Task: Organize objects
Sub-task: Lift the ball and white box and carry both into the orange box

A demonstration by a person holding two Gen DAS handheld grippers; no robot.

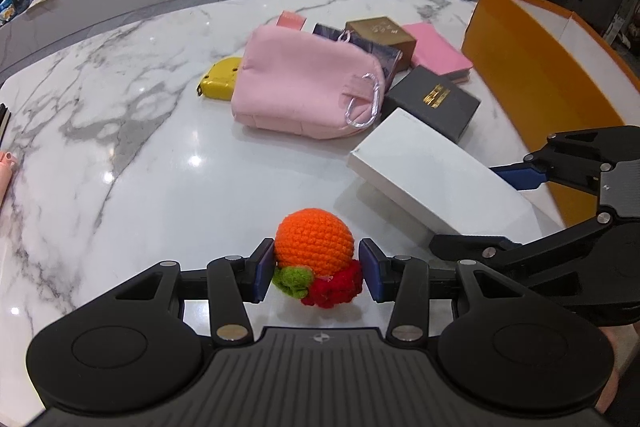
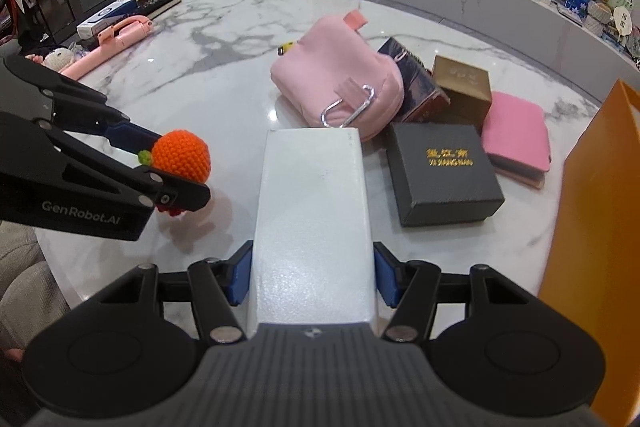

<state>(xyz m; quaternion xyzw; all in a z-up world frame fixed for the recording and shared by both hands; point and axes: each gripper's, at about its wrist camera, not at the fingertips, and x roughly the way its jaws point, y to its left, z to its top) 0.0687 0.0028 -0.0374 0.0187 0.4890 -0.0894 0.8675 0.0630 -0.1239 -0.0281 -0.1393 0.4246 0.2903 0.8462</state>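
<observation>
While the left half of the marble table (image 1: 120,99) lies bare out to its curved rim, we find only a pink stick (image 2: 108,47) and a few boxes along that far left edge. Our left gripper (image 1: 316,269) points forward low over the table, its blue pads pressed against either side of a crocheted orange toy (image 1: 315,242); the toy's green leaf and red tuft hang just under the pads, lifted a little off the marble. Ahead of it the middle of the table is crowded: a yellow tape measure (image 1: 218,82) peeks from behind a pink pouch (image 1: 304,87), whose silver clip (image 1: 364,103) faces us. Behind and right of the pouch sit a dark foil packet (image 2: 416,83), a brown box (image 2: 464,83), a pink notebook (image 2: 516,131) and a black box (image 2: 444,171) with gold lettering, all touching or nearly so. Our right gripper (image 2: 313,277) comes in level from the near edge and clamps a long white box (image 2: 312,219) between its blue pads; the box's far end is close to the pouch, though whether they touch is unclear. Between the white box and the black box a narrow strip of marble stays free. At the far right, an orange bin (image 2: 600,207) walls off that side, its tall panel close beside the right gripper.
</observation>
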